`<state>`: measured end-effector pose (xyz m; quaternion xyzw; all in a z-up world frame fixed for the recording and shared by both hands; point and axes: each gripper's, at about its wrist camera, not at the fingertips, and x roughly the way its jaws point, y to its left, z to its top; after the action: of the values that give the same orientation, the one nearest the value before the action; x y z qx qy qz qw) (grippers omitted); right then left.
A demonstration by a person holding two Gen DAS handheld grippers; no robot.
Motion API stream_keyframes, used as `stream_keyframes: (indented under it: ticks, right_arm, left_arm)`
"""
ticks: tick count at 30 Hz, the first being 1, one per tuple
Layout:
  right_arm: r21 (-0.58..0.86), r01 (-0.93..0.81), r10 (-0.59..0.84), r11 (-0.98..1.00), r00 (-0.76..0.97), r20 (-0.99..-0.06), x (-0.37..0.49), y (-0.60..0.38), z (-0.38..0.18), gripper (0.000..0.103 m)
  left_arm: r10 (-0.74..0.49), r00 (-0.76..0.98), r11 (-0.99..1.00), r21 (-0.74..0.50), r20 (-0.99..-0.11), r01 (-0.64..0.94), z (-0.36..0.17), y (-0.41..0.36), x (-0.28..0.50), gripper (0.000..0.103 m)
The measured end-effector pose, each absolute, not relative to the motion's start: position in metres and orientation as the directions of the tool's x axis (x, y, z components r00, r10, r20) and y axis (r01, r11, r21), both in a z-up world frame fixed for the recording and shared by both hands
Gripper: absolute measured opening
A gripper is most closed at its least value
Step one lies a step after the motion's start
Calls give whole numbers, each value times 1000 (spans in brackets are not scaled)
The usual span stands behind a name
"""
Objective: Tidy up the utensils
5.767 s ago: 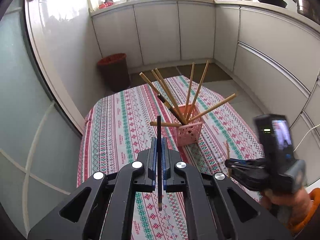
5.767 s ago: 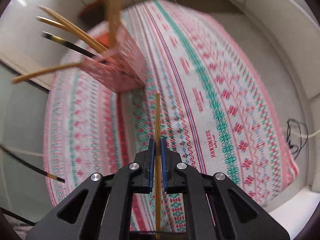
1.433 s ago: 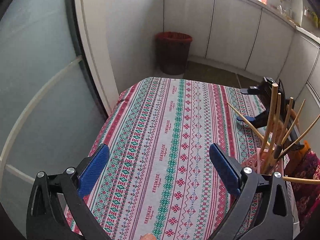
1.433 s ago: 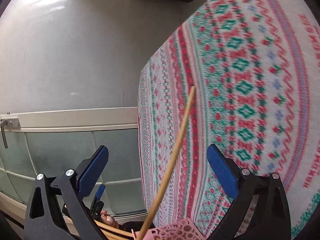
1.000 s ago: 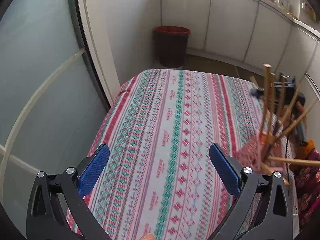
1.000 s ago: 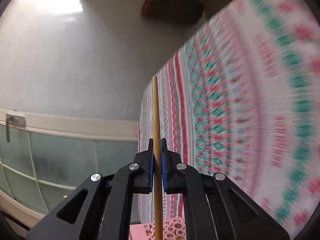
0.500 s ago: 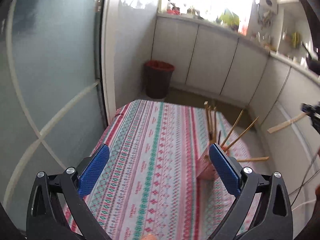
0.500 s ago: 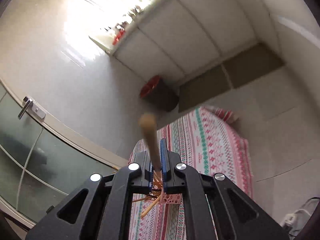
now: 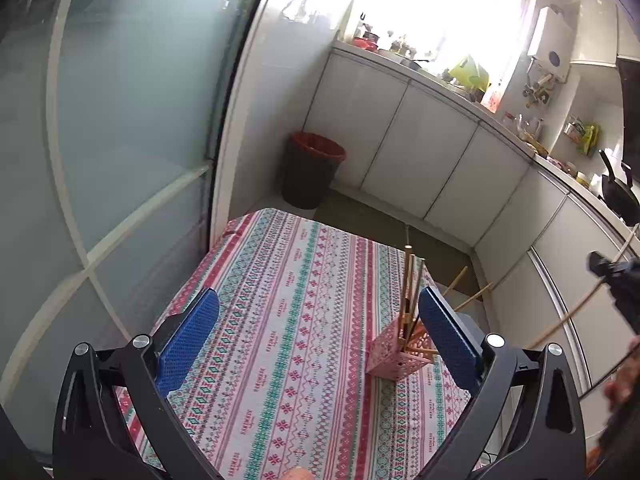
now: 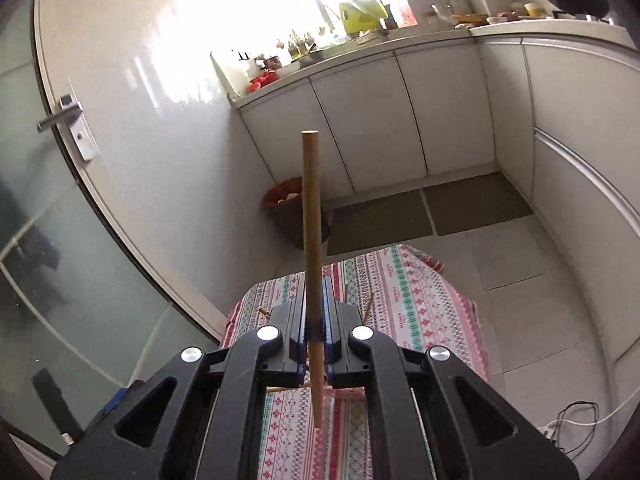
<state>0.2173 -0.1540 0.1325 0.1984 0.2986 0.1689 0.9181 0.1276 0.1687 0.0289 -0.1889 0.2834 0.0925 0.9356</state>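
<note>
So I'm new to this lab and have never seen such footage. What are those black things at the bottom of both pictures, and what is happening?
They are hand-held tongs, one in each of a person's hands, each with a small wide-angle camera looking along its fingers. One picture comes from the left tongs: their blue pads stand wide apart with nothing between them. Beyond them is a table with a striped cloth, and on it a pink basket with several chopsticks standing in it. The other picture comes from the right tongs, which are shut on one wooden chopstick held above the table. A red bin stands on the kitchen floor behind.
</note>
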Motion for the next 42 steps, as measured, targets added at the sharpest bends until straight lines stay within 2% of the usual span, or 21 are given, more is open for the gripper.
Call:
stream_keyframes:
  ticks: [13, 17, 20, 21, 22, 25, 26, 29, 34, 37, 40, 42]
  right_arm:
    - [372, -102, 298, 923, 800, -520, 296, -88, 19, 6]
    - [376, -108, 306, 920, 798, -518, 291, -88, 0, 10]
    - [357, -116, 288, 927, 830, -478, 269, -97, 22, 16]
    - [352, -119, 282, 929, 842, -460, 261, -99, 30, 33]
    - [350, -116, 273, 929, 856, -440, 251, -104, 40, 59]
    - [374, -50, 190, 926, 918, -348, 206, -131, 74, 93]
    - [369, -14, 147, 929, 931, -334, 191, -141, 83, 96]
    - [360, 56, 72, 931, 940, -333, 157, -168, 97, 96]
    - [333, 210, -64, 919, 915, -399, 132, -207, 95, 96]
    - [265, 239, -90, 934, 876, -474, 130, -215, 85, 96]
    - [204, 304, -178, 931, 863, -472, 128, -220, 76, 96]
    - [213, 291, -159, 933, 862, -482, 130, -222, 76, 96]
  left_arm:
    - [111, 796, 897, -285, -594, -338, 21, 200, 132, 96]
    - [172, 829, 912, -232, -533, -338, 33, 188, 125, 96]
    - [253, 855, 918, -165, -452, -359, 50, 171, 115, 96]
    - [265, 862, 918, -160, -433, -363, 55, 166, 113, 96]
    - [275, 871, 919, -156, -406, -363, 61, 160, 110, 96]
    - [299, 911, 935, -101, -284, -339, 85, 125, 98, 96]
    - [274, 928, 949, -87, -253, -304, 91, 109, 95, 96]
    - [145, 957, 985, -54, -251, -164, 98, 65, 95, 96]
    - [63, 958, 996, -37, -279, -77, 96, 11, 101, 96]
    - [82, 952, 995, -27, -294, -94, 88, -15, 103, 96]
    - [133, 935, 990, 10, -330, -137, 83, -29, 108, 96]
    - [172, 925, 985, 35, -337, -171, 79, -31, 110, 96]
